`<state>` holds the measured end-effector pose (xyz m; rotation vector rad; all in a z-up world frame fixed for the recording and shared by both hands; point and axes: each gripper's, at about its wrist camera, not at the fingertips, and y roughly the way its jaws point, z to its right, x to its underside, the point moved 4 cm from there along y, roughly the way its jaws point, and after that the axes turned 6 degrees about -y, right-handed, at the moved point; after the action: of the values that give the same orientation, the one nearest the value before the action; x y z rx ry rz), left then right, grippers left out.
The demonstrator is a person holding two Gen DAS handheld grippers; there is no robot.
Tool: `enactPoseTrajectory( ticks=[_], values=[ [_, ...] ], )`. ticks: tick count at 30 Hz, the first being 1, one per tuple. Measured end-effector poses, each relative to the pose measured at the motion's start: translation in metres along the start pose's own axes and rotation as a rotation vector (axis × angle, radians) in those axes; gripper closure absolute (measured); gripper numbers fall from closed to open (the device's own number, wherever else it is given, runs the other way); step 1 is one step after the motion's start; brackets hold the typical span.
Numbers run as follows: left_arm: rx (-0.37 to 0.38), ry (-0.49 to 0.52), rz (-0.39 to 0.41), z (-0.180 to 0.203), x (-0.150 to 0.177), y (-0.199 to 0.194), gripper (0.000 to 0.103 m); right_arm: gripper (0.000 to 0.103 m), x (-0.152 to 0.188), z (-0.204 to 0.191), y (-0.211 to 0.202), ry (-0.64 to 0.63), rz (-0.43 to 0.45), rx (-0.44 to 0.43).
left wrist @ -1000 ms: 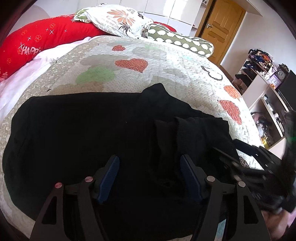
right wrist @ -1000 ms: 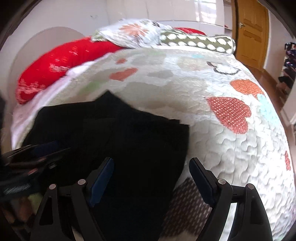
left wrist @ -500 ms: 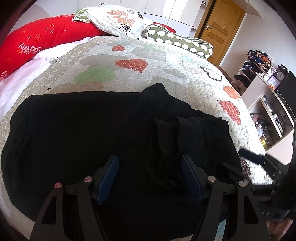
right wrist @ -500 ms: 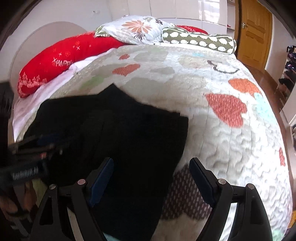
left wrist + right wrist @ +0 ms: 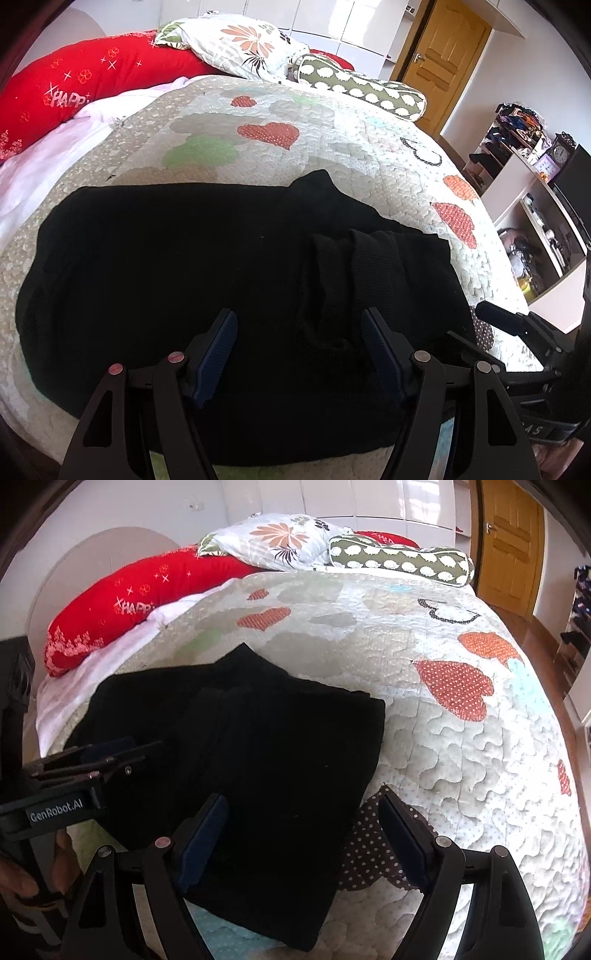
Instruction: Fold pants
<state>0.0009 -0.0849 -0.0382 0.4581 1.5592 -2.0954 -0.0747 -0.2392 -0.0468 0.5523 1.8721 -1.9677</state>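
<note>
Fingers spread, empty | left view: pants' ribbed cuffs

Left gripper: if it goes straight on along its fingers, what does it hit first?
Probably the black pants: the open left gripper points straight at them on the quilt. Its height above the fabric is unclear.

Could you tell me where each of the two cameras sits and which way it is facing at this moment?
Left wrist: sits on the left claw, looking along its open fingers over the black pants toward the pillows; the right claw's side shows at the right edge.
Right wrist: sits on the right claw, open, above the pants' right end, facing the headboard; the left claw and the hand holding it show at left.
Shared: pants, heart quilt, red pillow, wooden door.
</note>
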Motion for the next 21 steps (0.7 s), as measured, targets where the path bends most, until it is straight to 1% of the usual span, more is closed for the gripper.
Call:
enactPoseTrajectory(
  ticks=[3,7,9,10,15,18,21],
  values=[
    [-0.008,0.01,0.012,-0.002,0.002,-0.008,0.034,0.018,-0.001,-0.002,0.0,-0.005,-0.002,-0.01],
    [-0.015,0.005,0.023,-0.01,0.004,-0.018,0.034,0.018,0.0,-0.009,0.008,-0.022,-0.002,-0.058],
    [-0.014,-0.003,0.025,-0.014,0.005,-0.022,0.034,0.018,0.001,-0.011,0.014,-0.031,-0.007,-0.048],
    [-0.015,-0.004,0.026,-0.016,0.005,-0.024,0.034,0.016,0.001,-0.012,0.016,-0.035,-0.006,-0.046],
    [-0.017,-0.034,0.026,-0.029,0.005,-0.029,0.034,0.016,-0.008,-0.011,0.009,-0.019,0.016,-0.07],
    [-0.017,-0.051,0.026,-0.037,0.006,-0.033,0.034,0.016,-0.016,-0.015,0.01,-0.043,0.022,-0.056],
    [-0.018,-0.09,0.05,-0.051,0.008,-0.045,0.034,0.017,-0.021,-0.02,0.017,-0.066,0.027,-0.047]
  ],
)
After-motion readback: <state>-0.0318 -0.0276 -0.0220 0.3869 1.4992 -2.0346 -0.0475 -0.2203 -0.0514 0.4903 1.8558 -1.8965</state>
